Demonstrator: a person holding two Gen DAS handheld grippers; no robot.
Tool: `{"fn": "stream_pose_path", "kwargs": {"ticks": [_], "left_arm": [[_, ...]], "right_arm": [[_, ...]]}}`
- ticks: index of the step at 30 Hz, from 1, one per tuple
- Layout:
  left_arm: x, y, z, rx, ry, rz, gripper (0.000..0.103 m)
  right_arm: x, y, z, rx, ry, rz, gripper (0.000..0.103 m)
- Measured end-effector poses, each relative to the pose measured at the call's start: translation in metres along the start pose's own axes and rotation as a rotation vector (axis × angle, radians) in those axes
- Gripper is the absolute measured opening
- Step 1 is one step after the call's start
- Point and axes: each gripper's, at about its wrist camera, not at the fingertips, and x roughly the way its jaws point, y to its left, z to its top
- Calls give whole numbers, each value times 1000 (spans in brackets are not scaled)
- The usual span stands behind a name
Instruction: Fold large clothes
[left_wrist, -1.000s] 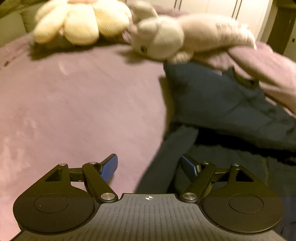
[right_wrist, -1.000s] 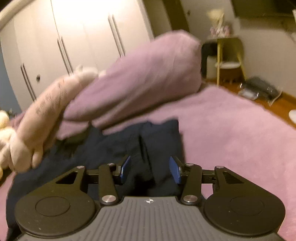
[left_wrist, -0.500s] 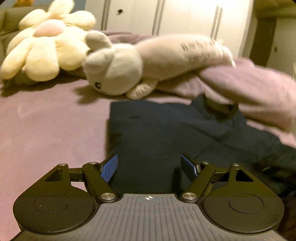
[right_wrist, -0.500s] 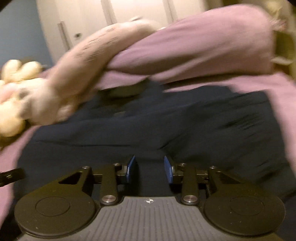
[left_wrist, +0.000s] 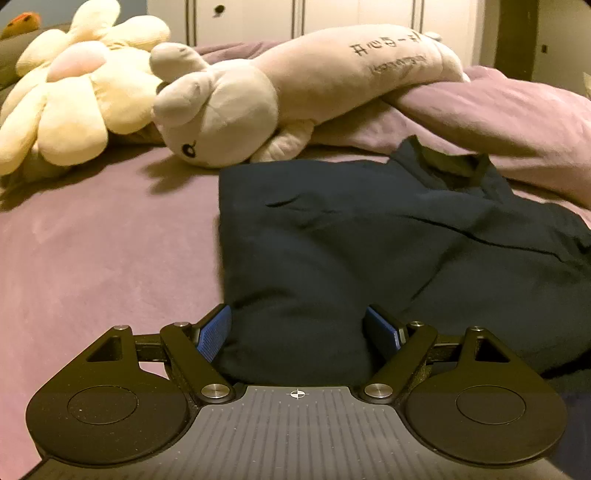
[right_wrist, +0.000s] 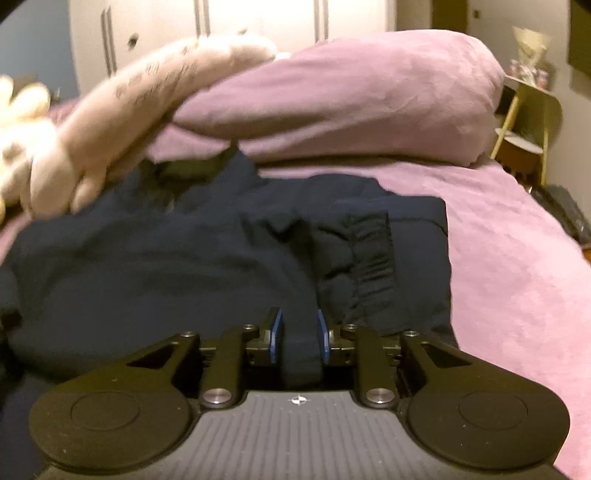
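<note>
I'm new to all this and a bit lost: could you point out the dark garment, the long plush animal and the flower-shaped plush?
dark garment (left_wrist: 332, 236), left wrist view: the flat middle of its cloth.
long plush animal (left_wrist: 221, 110), left wrist view: on its head.
flower-shaped plush (left_wrist: 70, 92), left wrist view: on a pale petal.

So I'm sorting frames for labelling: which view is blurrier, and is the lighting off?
Right wrist view: smeared, especially the plush toy and navy garment. Left wrist view: sharp, the toy's lettering readable. Both: warm yellow cast, fisheye bending at the edges.
</note>
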Motion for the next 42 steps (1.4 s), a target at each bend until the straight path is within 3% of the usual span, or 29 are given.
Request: {"fn": "stream_pose_path", "kwargs": {"ticks": [5,9,14,18,20,23,28,32,35,38,40,41,42], "left_arm": [[5,-5,-4,40,1,10,87],[19,-11,3,61,33,43,93],[37,-3,11,26,73,16,99],[41,14,11,-69,119,-28,101],[35,20,13,-122,150,-25,99],[14,20,11,-99,137,-27,96],[3,9,-2,-38,140,15,96],[-12,9,2,-62,165,29,95],[-43,16,-9,-50,163,-7,94],[-94,24,-32,-53,121,-75,94],[-137,47,-53,-75,89,-115,95],[-153,58,-62,-92,80,-129,96],[-172,71,-73,-115,75,-139,96]], "right_arm": [[24,13,7,-83,54,-50,20],[46,29,18,-115,49,-113,20],[58,34,24,-152,19,-135,20],[46,26,20,-147,-10,-90,21],[27,20,17,-116,-10,-49,26],[-6,10,1,-74,-46,-1,36],[-2,20,-14,-188,-15,-55,36],[-14,21,-4,-140,23,-63,37],[-54,14,-22,-83,19,-24,55],[-114,2,-71,-45,-3,36,62],[-158,-10,-109,9,-3,84,81],[-179,-17,-127,43,-4,90,98],[-202,-26,-146,80,-5,91,99]]}}
